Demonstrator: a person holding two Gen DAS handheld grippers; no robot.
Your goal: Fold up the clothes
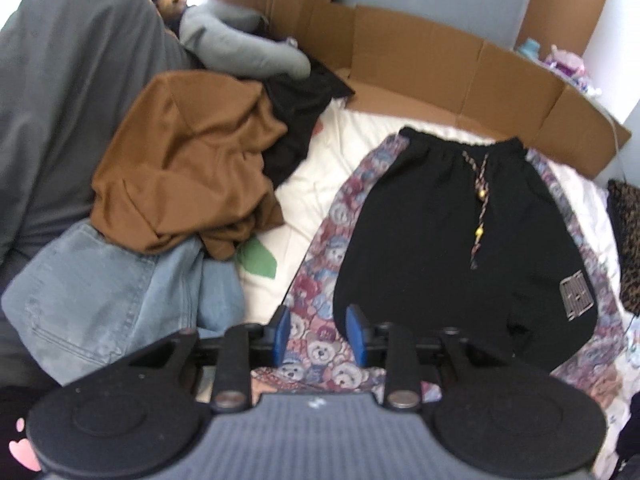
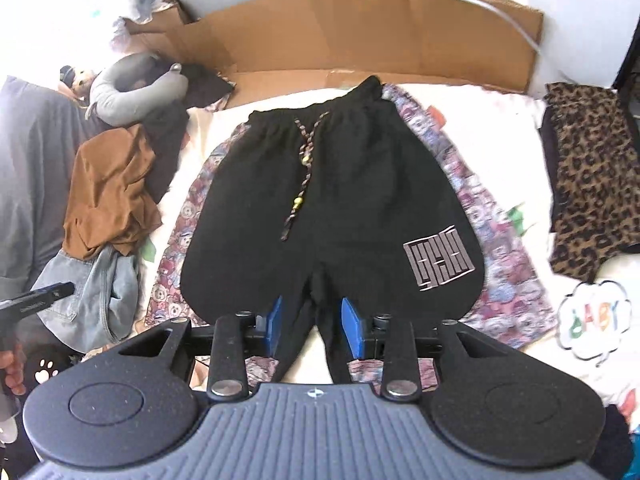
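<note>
Black shorts [image 2: 328,208] lie flat mid-bed on a bear-print cloth [image 1: 320,344]; left gripper [image 1: 318,334] and right gripper [image 2: 312,326], both apart and probably empty, should grab the hem corners evenly.

Left wrist view: raised over bed [image 1: 320,168], facing steeply down past own fingers toward cardboard [image 1: 460,80] at far edge, offset to left side. Right wrist view: similar height and tilt, centred further right. Both share black shorts [image 1: 448,220] [image 2: 332,200], brown garment [image 1: 188,168] [image 2: 112,192], cardboard [image 2: 360,32].
</note>
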